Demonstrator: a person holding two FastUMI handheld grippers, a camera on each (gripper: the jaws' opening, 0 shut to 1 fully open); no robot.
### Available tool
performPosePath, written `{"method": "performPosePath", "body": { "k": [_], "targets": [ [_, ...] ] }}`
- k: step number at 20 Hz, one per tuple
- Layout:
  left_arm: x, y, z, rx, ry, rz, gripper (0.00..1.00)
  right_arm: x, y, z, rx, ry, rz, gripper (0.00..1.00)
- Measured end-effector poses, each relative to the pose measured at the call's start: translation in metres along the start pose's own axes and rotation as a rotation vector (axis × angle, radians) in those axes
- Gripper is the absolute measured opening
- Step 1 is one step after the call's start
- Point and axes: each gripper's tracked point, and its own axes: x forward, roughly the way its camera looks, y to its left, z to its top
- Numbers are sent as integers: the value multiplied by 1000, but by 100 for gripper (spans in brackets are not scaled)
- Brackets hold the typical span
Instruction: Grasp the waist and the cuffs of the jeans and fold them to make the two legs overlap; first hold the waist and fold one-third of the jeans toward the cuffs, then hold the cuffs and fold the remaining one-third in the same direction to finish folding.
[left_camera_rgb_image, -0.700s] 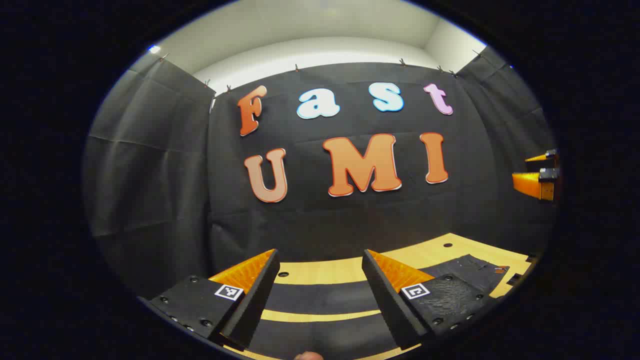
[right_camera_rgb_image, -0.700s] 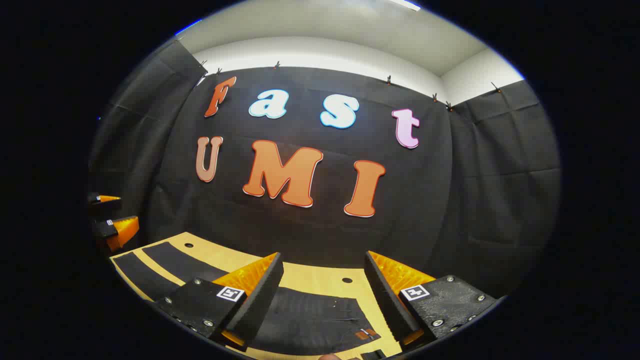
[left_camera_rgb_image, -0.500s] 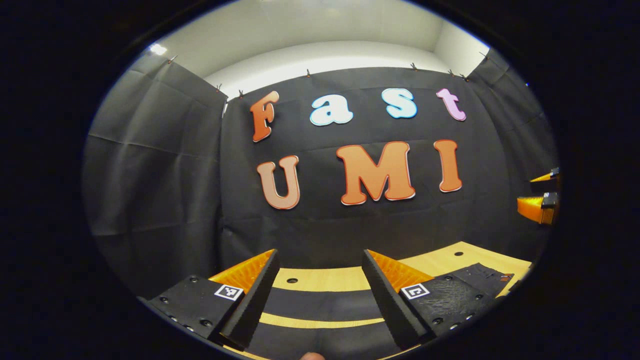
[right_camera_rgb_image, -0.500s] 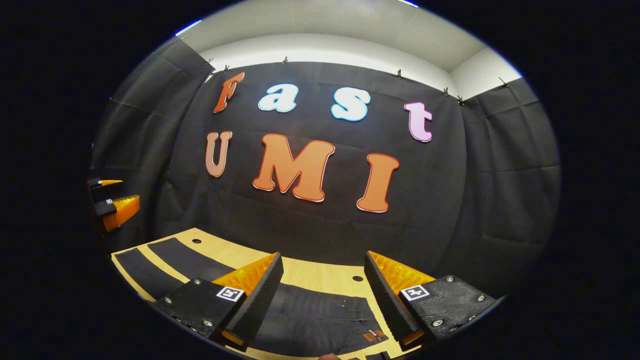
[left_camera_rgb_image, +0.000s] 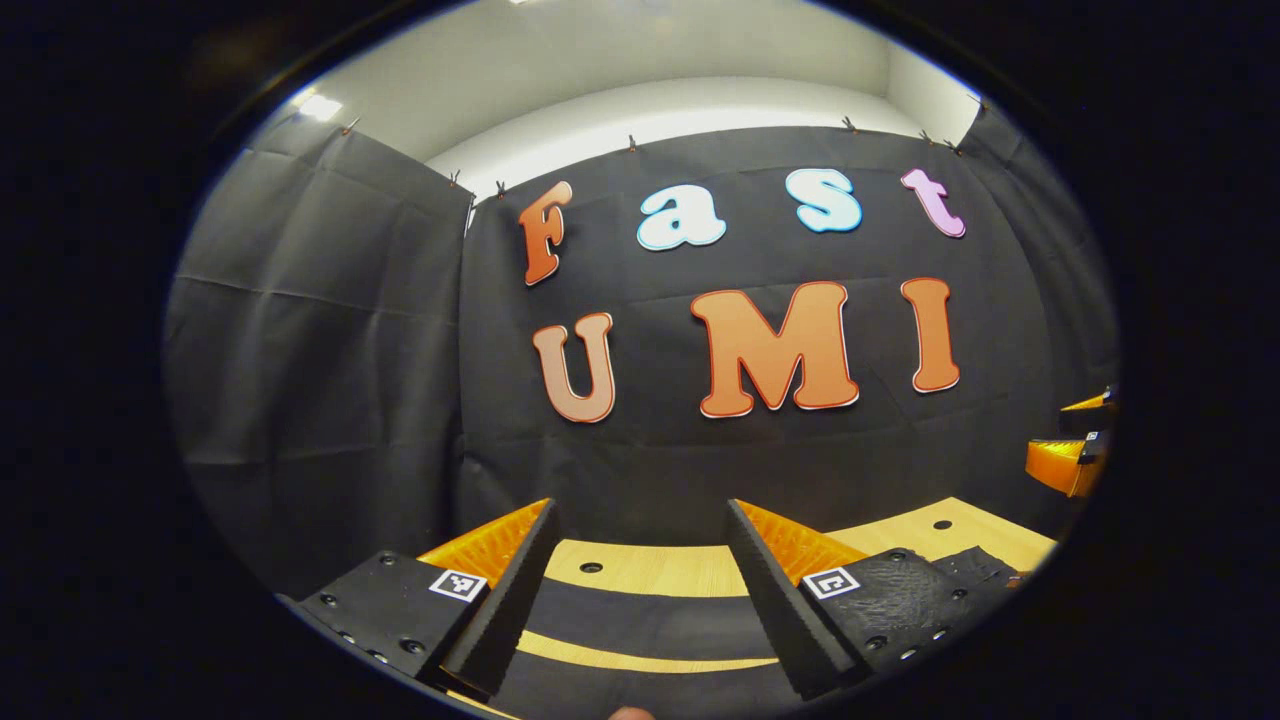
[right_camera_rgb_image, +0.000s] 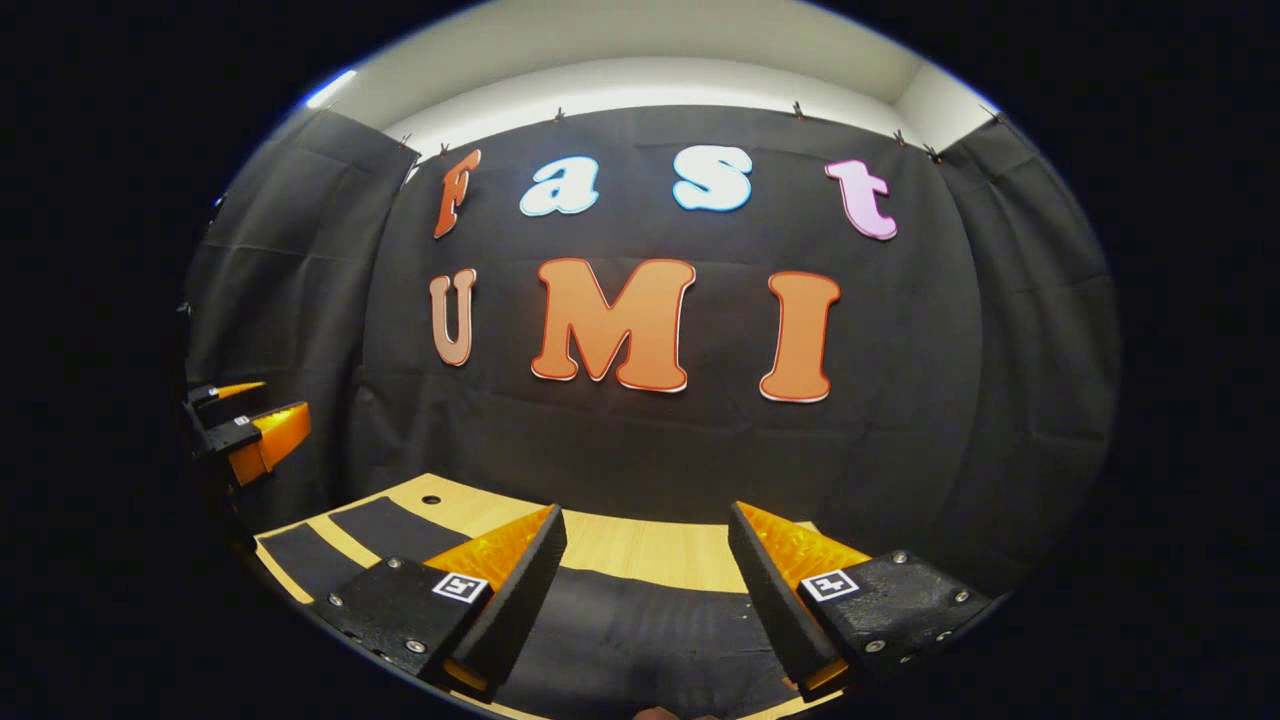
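Dark denim jeans (left_camera_rgb_image: 650, 625) lying flat across the pale wooden worktop (left_camera_rgb_image: 660, 568), both legs spread side by side with a strip of wood showing between them, nothing folded yet. Hovering over the leg end, left gripper (left_camera_rgb_image: 640, 590), fingers standing wide apart and gripping nothing, camera now swung a little leftward compared with a moment ago, so the other gripper sits lower at the right edge. Further right, over the broader waist end of the jeans (right_camera_rgb_image: 640, 630), right gripper (right_camera_rgb_image: 645, 590) hanging equally wide and empty, having turned since the earlier frame so that the waist patch has slipped out of sight and the left gripper (right_camera_rgb_image: 250, 435) looms closer. Judging by this, lining up both ends for the first lengthwise fold; no cloth pinched so far.
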Motion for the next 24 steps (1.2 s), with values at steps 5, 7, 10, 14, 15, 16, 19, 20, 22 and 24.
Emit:
{"method": "performPosePath", "body": {
  "k": [5, 7, 10, 14, 15, 16, 19, 20, 22, 24],
  "targets": [
    [22, 20, -3, 20, -1, -17, 100, 21, 13, 5, -4, -9, -28, 98],
    [32, 27, -3, 24, -2, -45, 100, 26, 28, 7, -3, -17, -20, 98],
    [50, 42, -30, 9, 86, -69, 100, 31, 29, -15, 67, 66, -45, 98],
    [65, 73, -84, -54, 271, -62, 100, 26, -7, -68, 183, 263, -156, 98],
    [64, 81, -99, -81, 323, -55, 99, 23, -19, -81, 197, 307, -191, 98],
    [64, 91, -113, -104, 373, -37, 99, 22, -31, -94, 203, 348, -226, 98],
    [65, 118, -156, -146, 512, 31, 100, 9, -57, -124, 221, 445, -312, 98],
    [63, 128, -166, -156, 555, 50, 100, 5, -63, -135, 238, 475, -329, 98],
    [55, 143, -190, -168, 639, 73, 99, -1, -74, -154, 276, 536, -359, 98],
    [45, 154, -224, -161, 760, 100, 98, -9, -87, -177, 322, 604, -391, 98]
  ]
}}
